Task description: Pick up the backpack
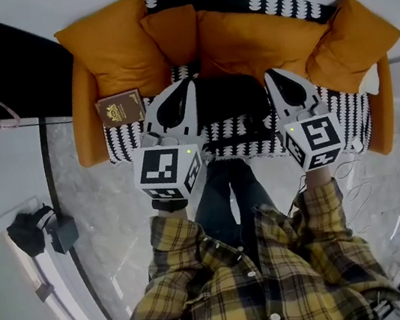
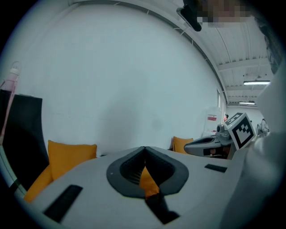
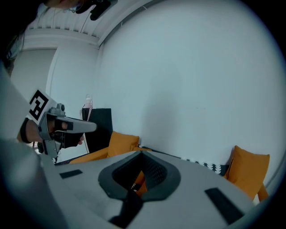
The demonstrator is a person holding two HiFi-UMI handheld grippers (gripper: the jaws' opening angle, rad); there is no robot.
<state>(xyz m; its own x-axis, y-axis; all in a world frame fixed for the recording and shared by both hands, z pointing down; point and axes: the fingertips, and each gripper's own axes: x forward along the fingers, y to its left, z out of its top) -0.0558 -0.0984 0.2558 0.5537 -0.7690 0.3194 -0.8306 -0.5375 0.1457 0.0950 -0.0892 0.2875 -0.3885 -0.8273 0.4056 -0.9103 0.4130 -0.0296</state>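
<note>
**Patterned sofa (image 1: 122,142), white wall behind: backpack (image 1: 232,101) not yet touched**

Stands on pale marble flooring, heaped with orange cushions (image 1: 116,44) along the back. Carries the black backpack on the seat, squarely between the left gripper (image 1: 189,83) and the right gripper (image 1: 268,75), level with both tips and touching neither. Shows both pairs of jaws pressed together and empty, with only a sliver of orange cushion visible past the pads in each gripper view. Holds a brown book (image 1: 119,108) just outside the left gripper; best left alone.

To do the reach well:
- Spread both pairs of jaws wide before going lower.
- Look for a top handle or shoulder strap, not discernible from here, rather than pinching slack fabric.
- Come in evenly from both sides and clamp firmly.
- Lift straight up, keeping the bag level and clear of the cushions.
</note>
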